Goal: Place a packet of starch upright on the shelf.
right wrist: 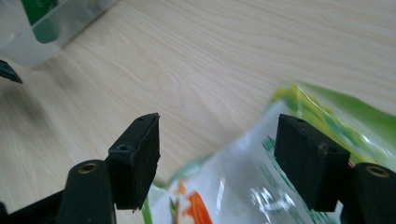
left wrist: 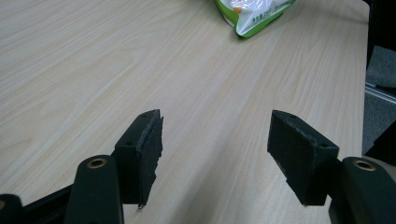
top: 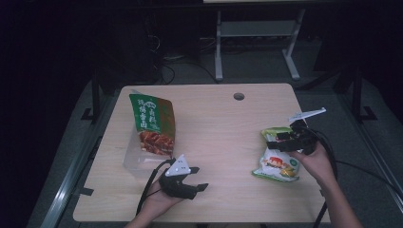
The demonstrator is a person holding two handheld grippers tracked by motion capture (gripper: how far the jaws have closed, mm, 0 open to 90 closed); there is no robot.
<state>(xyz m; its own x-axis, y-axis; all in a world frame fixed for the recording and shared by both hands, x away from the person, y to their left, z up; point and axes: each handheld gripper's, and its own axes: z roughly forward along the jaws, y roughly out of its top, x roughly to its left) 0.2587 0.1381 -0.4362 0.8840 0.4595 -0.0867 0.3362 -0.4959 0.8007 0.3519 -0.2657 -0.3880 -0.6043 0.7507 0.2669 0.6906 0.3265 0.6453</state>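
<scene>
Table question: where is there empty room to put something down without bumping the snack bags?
The widest bare wood runs down the middle of the table, between the tall green snack bag in its clear bin and the small green snack bag. The far edge around the round hole is free too. It is crowded where the right gripper hangs over the small bag.

- The print on the tall green bag [top: 153,124] is too small to read in the high view; in the right gripper view the picture's top-left corner cuts it to a strip
- The clear bin [top: 138,156] behind it has faint walls; its contents cannot be told
- The snack bag [right wrist: 261,186] runs off the bottom and right edges of the right gripper view; the right gripper [top: 289,137] covers its top edge in the high view; the left gripper view crops it at the top
</scene>
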